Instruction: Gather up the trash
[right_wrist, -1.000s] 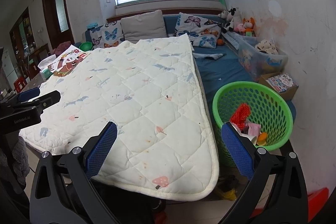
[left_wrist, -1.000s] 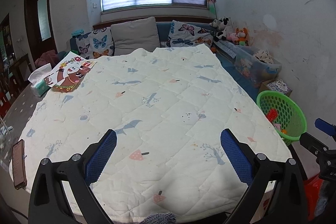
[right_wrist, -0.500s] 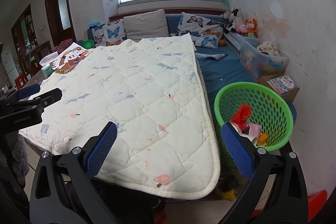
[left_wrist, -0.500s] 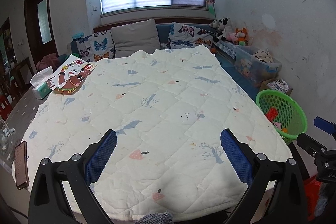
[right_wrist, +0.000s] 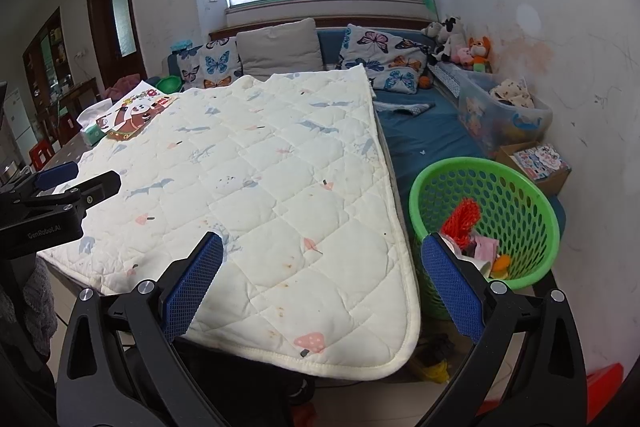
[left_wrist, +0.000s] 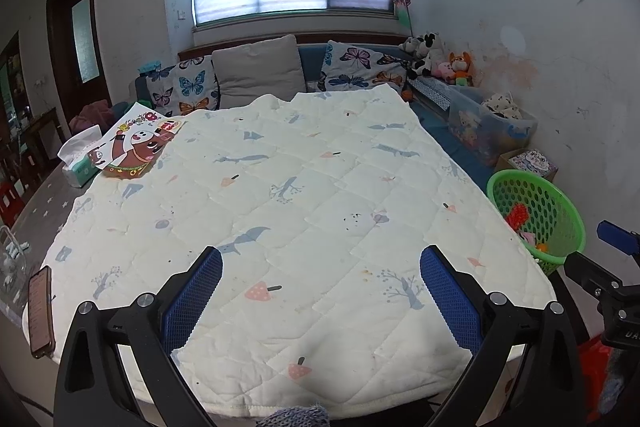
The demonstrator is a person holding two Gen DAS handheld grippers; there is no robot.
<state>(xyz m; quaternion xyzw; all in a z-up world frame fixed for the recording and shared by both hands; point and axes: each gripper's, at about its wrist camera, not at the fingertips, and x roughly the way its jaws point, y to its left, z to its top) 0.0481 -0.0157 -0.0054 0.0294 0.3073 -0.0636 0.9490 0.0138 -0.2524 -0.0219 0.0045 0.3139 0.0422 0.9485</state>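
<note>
A green mesh basket [right_wrist: 516,187] stands on the floor right of the table, holding a red net [right_wrist: 464,219], pink paper and other scraps. It also shows in the left wrist view [left_wrist: 560,211]. A white quilted cloth [left_wrist: 304,195] covers the table. My left gripper [left_wrist: 320,291] is open and empty over the cloth's near edge. My right gripper [right_wrist: 320,283] is open and empty above the cloth's near right corner, left of the basket. The left gripper also shows at the left in the right wrist view [right_wrist: 60,195].
A cartoon bag [left_wrist: 136,143] and a tissue pack [left_wrist: 80,159] lie at the table's far left. A phone [left_wrist: 40,311] lies at its near left edge. Pillows [left_wrist: 256,71], a blue couch [right_wrist: 424,139], a plastic storage bin [left_wrist: 488,123] and plush toys stand behind.
Both grippers have drawn back and risen slightly. Both stay open and empty. Nothing on the table moved.
</note>
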